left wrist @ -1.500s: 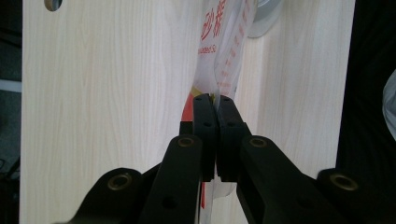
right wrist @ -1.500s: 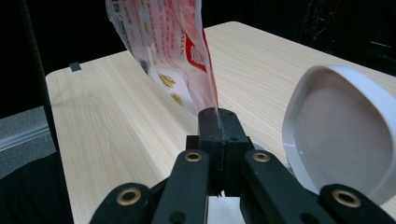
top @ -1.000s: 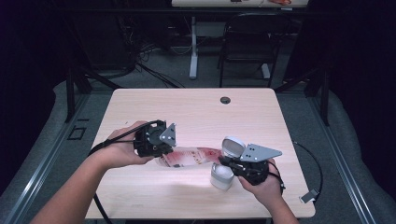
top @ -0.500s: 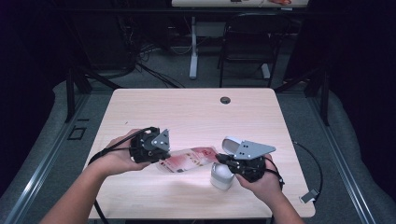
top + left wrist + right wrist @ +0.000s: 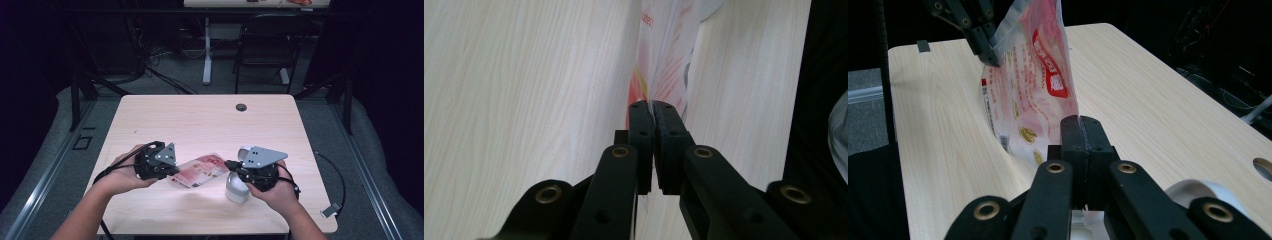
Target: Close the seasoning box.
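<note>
At the near edge of the light wood table (image 5: 200, 120), the person's forearms come in from the bottom of the high view, each hand wrapped around a black gripper. The right gripper (image 5: 231, 164) sits just above a small white cylindrical container (image 5: 236, 188) that stands on the table below the hand. Its jaws are pressed together on the edge of a red-and-white printed plastic pouch (image 5: 199, 170); in the right gripper view the pouch (image 5: 1030, 85) rises from between the jaws, standing on edge and lifted clear of the wood. The left gripper (image 5: 172, 170) pinches the opposite end of the pouch, its jaws clamped on the thin film, as the left gripper view shows with the pouch (image 5: 669, 55) running away edge-on. The pouch spans the gap between the two grippers, over the near middle of the table. Farther off, a round dark hole (image 5: 241, 107) marks the table near its far edge. Beyond the table, a black chair (image 5: 260, 50) and a white table leg (image 5: 207, 55) stand on the grey floor.
</note>
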Motion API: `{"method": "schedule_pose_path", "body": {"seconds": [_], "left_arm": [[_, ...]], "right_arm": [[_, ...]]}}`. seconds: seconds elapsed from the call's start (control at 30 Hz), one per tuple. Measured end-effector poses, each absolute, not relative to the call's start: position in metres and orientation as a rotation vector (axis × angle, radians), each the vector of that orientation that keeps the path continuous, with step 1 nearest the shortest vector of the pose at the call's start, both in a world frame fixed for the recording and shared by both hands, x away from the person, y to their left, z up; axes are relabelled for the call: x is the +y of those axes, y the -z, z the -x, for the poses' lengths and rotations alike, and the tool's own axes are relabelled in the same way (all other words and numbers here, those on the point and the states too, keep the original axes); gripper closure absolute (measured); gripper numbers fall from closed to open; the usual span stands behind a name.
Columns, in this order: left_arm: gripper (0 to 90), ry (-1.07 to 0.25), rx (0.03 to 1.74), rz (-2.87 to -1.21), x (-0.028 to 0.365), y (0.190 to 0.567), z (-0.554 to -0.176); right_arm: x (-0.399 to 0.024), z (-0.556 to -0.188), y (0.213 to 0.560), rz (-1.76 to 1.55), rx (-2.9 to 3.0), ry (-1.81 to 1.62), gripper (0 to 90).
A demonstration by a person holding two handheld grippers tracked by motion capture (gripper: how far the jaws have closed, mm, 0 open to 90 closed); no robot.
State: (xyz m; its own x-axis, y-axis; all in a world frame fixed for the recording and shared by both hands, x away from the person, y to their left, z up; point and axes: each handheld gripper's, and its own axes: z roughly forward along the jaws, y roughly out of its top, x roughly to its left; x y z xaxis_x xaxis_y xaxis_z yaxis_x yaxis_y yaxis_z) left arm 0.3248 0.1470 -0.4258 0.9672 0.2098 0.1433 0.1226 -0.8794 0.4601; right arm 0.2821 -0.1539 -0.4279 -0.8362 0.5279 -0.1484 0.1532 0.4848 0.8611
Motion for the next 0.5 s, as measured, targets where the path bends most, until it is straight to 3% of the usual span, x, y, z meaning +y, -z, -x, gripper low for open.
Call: {"method": "schedule_pose_path", "body": {"seconds": [0.5], "left_arm": [[86.9, -0.299, 0.317, -2.519, 0.161, 0.454, -0.316]], "right_arm": [[-0.137, -0.285, 0.412, -0.513, 2.357, -1.239, 90.0]]}}
